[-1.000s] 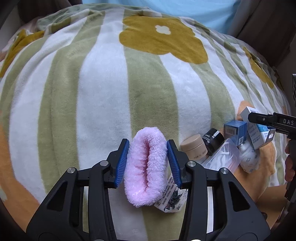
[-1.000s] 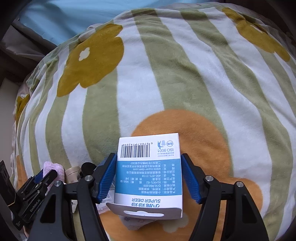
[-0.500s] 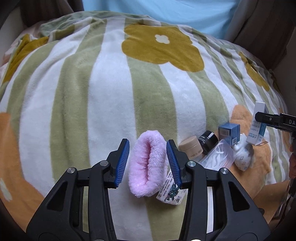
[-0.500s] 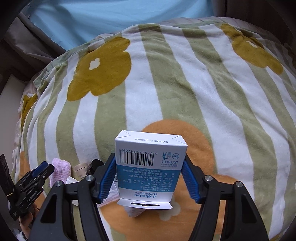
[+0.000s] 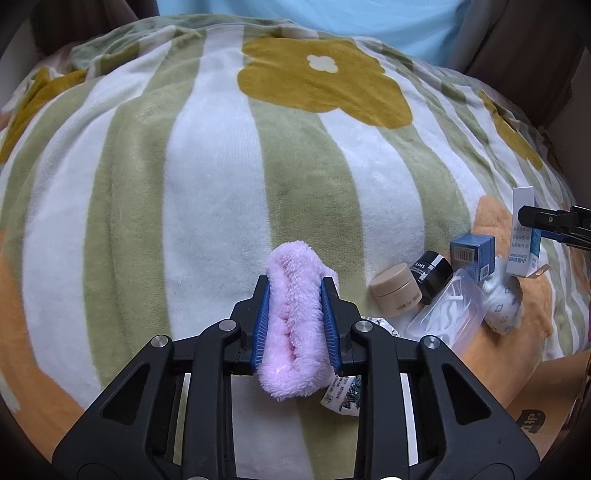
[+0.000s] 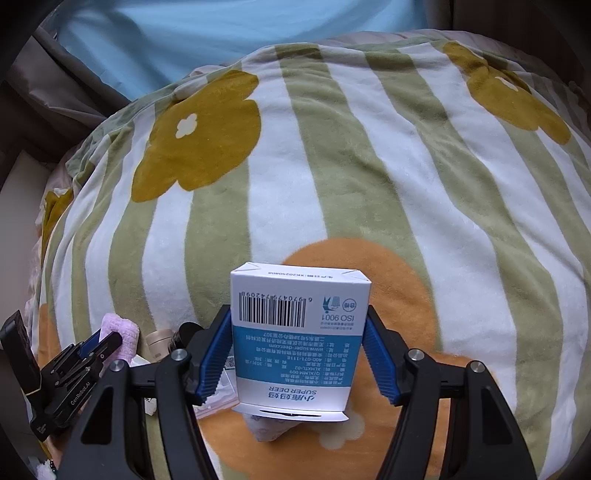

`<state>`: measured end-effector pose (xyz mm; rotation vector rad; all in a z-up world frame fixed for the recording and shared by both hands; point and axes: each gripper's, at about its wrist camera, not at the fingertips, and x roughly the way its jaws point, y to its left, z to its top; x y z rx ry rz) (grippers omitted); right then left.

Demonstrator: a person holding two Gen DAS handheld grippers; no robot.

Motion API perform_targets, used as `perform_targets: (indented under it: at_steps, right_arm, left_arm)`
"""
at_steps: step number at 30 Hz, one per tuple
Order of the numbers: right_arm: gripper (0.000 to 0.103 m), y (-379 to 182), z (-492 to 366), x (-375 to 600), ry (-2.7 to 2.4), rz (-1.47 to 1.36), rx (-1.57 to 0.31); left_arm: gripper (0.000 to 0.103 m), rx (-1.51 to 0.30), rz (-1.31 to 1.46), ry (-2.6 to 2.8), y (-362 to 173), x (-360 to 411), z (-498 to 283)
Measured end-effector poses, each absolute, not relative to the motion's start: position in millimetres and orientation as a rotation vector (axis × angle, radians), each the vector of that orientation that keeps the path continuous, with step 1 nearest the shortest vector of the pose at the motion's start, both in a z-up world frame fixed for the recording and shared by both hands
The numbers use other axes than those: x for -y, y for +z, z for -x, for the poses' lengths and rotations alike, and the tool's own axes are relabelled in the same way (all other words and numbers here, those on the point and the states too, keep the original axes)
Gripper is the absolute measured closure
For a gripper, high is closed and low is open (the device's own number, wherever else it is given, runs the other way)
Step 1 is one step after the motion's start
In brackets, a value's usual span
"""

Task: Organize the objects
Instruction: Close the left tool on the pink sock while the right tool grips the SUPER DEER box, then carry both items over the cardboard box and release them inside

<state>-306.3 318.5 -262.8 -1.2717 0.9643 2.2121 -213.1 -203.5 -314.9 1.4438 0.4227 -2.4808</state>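
My left gripper (image 5: 295,295) is shut on a fluffy pink cloth (image 5: 293,321), squeezed narrow between the blue pads and held above the striped blanket (image 5: 207,184). My right gripper (image 6: 299,339) is shut on a white and blue box (image 6: 297,339) with a barcode, held upright above an orange flower patch. The box also shows at the right edge of the left wrist view (image 5: 522,236). The left gripper with the pink cloth (image 6: 120,332) shows at the lower left of the right wrist view.
A cluster lies on the blanket right of the left gripper: a beige jar (image 5: 395,291), a black jar (image 5: 432,271), a small blue box (image 5: 472,256), a clear plastic case (image 5: 448,314), a patterned white pouch (image 5: 500,306) and a printed sachet (image 5: 343,398). A blue pillow (image 6: 221,33) lies beyond.
The left gripper closed tighter on the pink cloth and lifted it. The right gripper raised the white and blue box away from the cluster.
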Motion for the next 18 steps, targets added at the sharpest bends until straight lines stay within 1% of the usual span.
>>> perform_targets:
  at_steps: [3, 7, 13, 18]
  right_arm:
    - [0.040, -257.5, 307.2, -317.9, 2.230, 1.269, -0.963]
    - [0.040, -240.1, 304.4, -316.3, 2.265, 1.248, -0.952]
    - [0.041, -193.3, 286.5, -310.5, 2.350, 1.192, -0.919]
    - [0.041, -149.1, 259.0, -297.1, 2.440, 1.167, -0.877]
  left_arm:
    - [0.080, -0.431, -1.410, -2.489, -303.1, 206.2, 212.0]
    - [0.080, -0.448, -1.327, -2.513, -271.2, 205.0, 205.1]
    - [0.080, -0.456, -1.190, -2.564, -205.0, 183.6, 185.3]
    - [0.080, -0.437, -1.111, -2.582, -154.3, 148.6, 159.4]
